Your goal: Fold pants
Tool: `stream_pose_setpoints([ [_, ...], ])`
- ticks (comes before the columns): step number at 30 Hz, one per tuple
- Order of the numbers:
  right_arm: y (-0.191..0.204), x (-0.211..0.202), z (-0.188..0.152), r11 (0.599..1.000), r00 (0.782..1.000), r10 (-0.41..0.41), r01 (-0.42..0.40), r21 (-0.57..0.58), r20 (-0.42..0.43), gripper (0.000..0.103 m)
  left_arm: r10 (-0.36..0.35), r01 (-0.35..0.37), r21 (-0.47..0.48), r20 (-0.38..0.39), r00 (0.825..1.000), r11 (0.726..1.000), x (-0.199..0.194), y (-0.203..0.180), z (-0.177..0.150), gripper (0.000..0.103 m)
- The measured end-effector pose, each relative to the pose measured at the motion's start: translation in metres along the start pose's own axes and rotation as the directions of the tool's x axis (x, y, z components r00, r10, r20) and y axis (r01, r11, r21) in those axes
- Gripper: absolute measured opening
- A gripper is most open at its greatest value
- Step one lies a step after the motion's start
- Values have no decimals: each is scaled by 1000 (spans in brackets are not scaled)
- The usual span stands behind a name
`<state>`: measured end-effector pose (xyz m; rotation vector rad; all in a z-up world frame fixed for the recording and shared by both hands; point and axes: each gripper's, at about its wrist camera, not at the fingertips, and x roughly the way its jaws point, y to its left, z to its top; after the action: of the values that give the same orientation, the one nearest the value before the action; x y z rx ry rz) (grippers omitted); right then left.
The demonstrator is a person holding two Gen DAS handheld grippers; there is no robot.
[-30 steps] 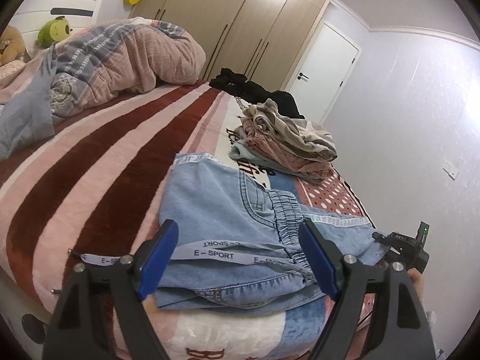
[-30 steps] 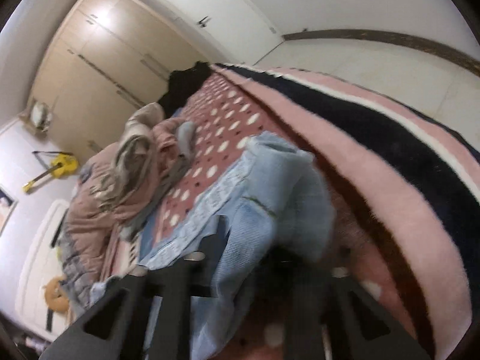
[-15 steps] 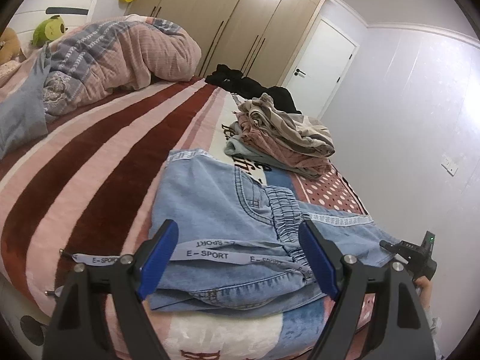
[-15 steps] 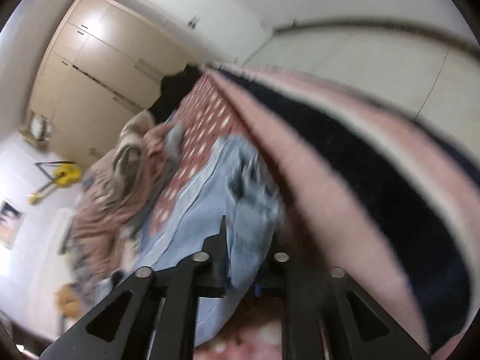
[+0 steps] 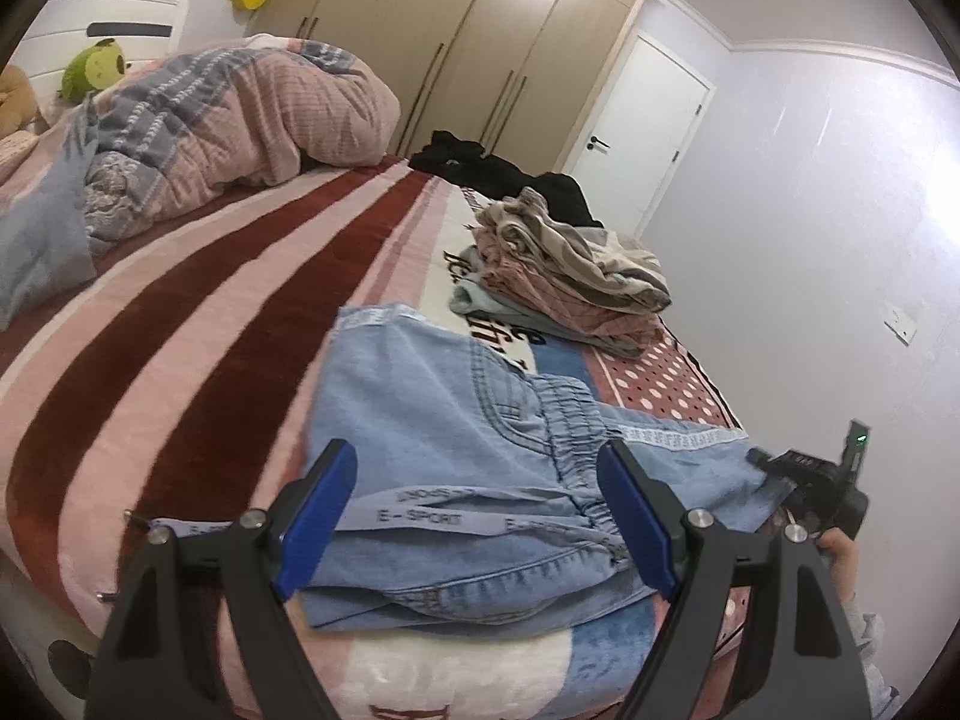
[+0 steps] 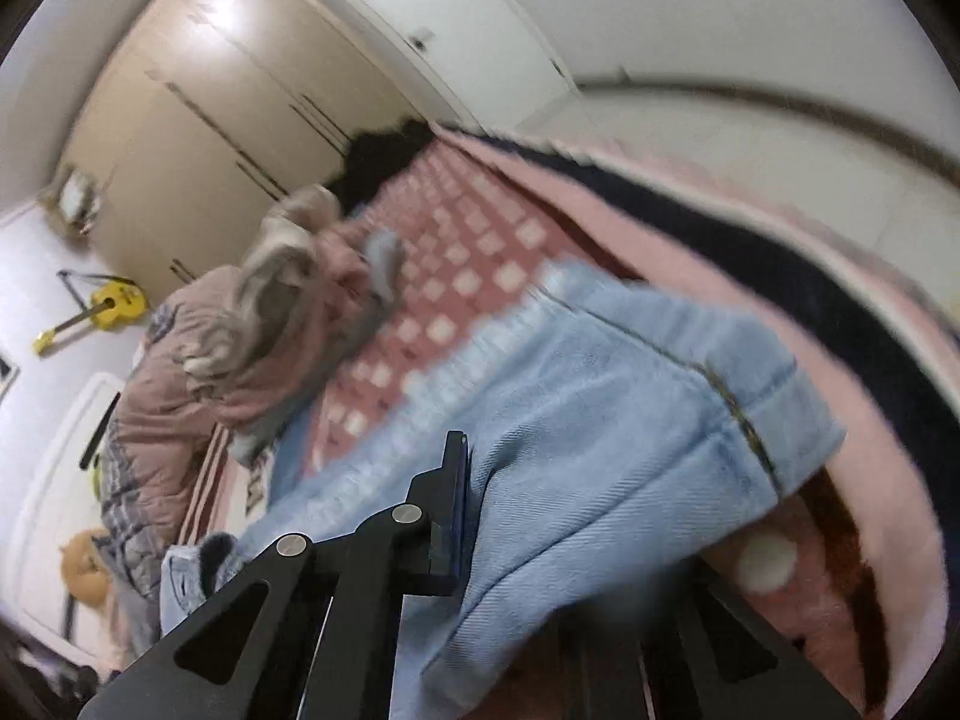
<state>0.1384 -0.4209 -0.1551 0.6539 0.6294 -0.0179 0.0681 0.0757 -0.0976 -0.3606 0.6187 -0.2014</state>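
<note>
Across the striped bed [image 5: 180, 324], at six o'clock of my left view, lie the pants [image 5: 456, 456], partly folded, waistband and drawstring [image 5: 420, 519] on top. One leg [image 6: 630, 420] trails out towards three o'clock, unfolded. My right claw [image 6: 540, 516] pinches that leg; my left claw [image 5: 474, 516] hangs spread above the waistband. I judge one fold remains.

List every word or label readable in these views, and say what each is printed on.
"E-SPORT": on the grey woven drawstring of the light blue denim pants; repeats beside it are upside down or cut off.
Large dark lettering on the striped bed blanket: partly covered, unreadable.
Right wrist view: nothing readable.
</note>
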Motion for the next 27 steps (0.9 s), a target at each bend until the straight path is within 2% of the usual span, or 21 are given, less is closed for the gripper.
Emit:
stream_pose_setpoints([
  [4,56,-17,4,987,994,99,-93,-130,41,4,11,-11,-23,11,1000,1000,-2,13,3,79],
  [8,128,-21,-5,934,970,241,-236,-267,-16,4,21,-20,-49,26,999,999,-7,26,6,79],
  [11,187,-13,-27,858,937,332,-348,-377,-111,4,32,-29,-65,37,999,997,-12,36,7,79],
  [13,229,-2,-55,779,909,364,-417,-469,-203,4,41,-38,-73,41,998,997,-15,41,6,79],
  [15,261,10,-87,688,884,367,-467,-555,-290,4,47,-43,-86,44,998,995,-17,47,6,79],
  [17,280,23,-117,621,862,348,-507,-598,-369,4,50,-45,-98,46,998,994,-19,52,5,79],
  [18,289,33,-135,586,844,332,-535,-609,-422,4,52,-47,-102,48,997,994,-21,54,5,79],
  [19,294,41,-148,564,831,316,-552,-614,-457,4,56,-50,-105,49,997,993,-21,56,5,79],
  [21,299,53,-173,523,809,295,-582,-623,-508,4,61,-55,-112,50,997,992,-22,60,4,79],
  [24,290,57,-192,499,779,276,-617,-609,-563,6,47,-42,-121,46,998,992,-21,63,5,79],
  [26,287,62,-199,484,769,245,-625,-612,-591,8,21,-16,-121,33,999,992,-17,61,6,79],
  [27,284,62,-200,479,772,236,-621,-620,-591,10,3,0,-118,26,1000,993,-16,59,6,79],
])
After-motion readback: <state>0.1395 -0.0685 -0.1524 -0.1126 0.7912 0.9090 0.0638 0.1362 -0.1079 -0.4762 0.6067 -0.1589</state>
